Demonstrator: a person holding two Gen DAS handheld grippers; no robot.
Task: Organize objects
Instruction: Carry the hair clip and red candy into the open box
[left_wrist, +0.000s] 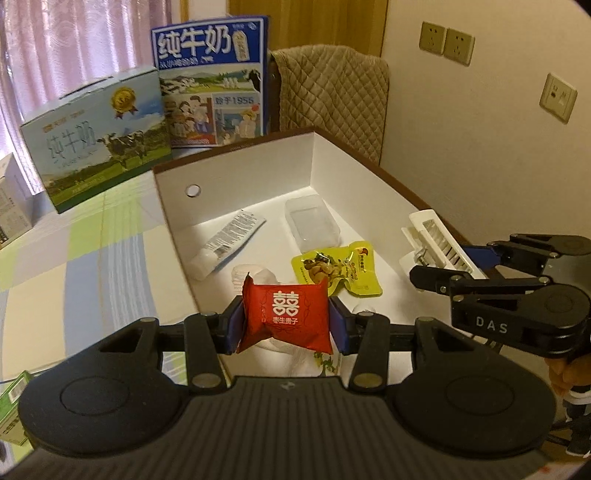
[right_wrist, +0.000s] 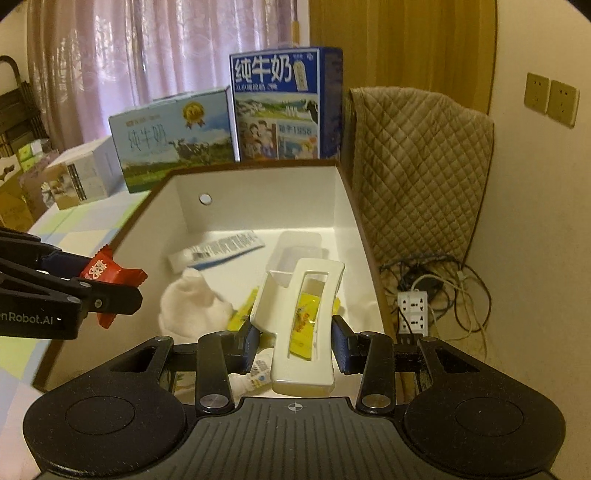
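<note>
My left gripper (left_wrist: 286, 320) is shut on a red candy packet (left_wrist: 286, 315) and holds it over the near left edge of the white open box (left_wrist: 236, 162). It also shows in the right wrist view (right_wrist: 107, 275). My right gripper (right_wrist: 295, 341) is shut on a white hair claw clip (right_wrist: 304, 325) above the box's near right side; the clip shows in the left wrist view (left_wrist: 439, 240). In the box lie a white tube (left_wrist: 229, 243), a clear plastic case (left_wrist: 312, 221), a yellow snack packet (left_wrist: 338, 267) and a white sock (right_wrist: 192, 302).
Two milk cartons (left_wrist: 99, 133) (left_wrist: 212, 81) stand behind the box on the checked tablecloth (left_wrist: 92, 258). A quilted chair cover (right_wrist: 421, 162) is at the right, with a power strip (right_wrist: 413, 308) and cables on the floor.
</note>
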